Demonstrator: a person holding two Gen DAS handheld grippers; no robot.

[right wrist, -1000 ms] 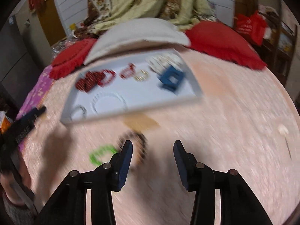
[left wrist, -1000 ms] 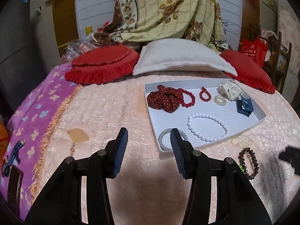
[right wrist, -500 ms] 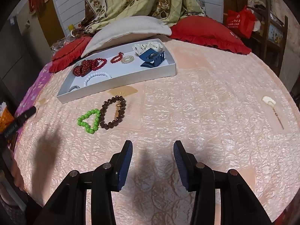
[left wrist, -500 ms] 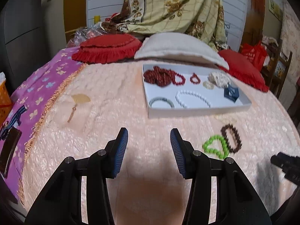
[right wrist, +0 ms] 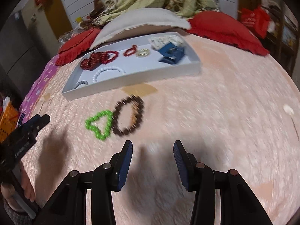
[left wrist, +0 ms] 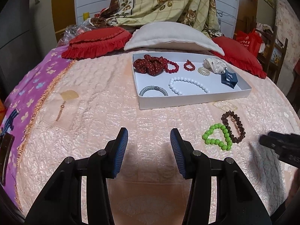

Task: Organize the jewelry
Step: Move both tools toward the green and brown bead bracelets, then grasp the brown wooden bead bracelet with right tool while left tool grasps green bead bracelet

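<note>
a: what fills the frame?
b: a bed [left wrist: 105, 97] with a pink quilt; a white tray [left wrist: 193, 98] sits upper centre, holding bracelets and hair clips.
a: and loose pieces?
b: a brown bracelet [right wrist: 129, 116] touching a green bracelet [right wrist: 99, 124], centre of the right view, below the tray.
a: the claws?
b: left claw [left wrist: 149, 151] and right claw [right wrist: 152, 162] both released, nothing between them, low in frame.
</note>
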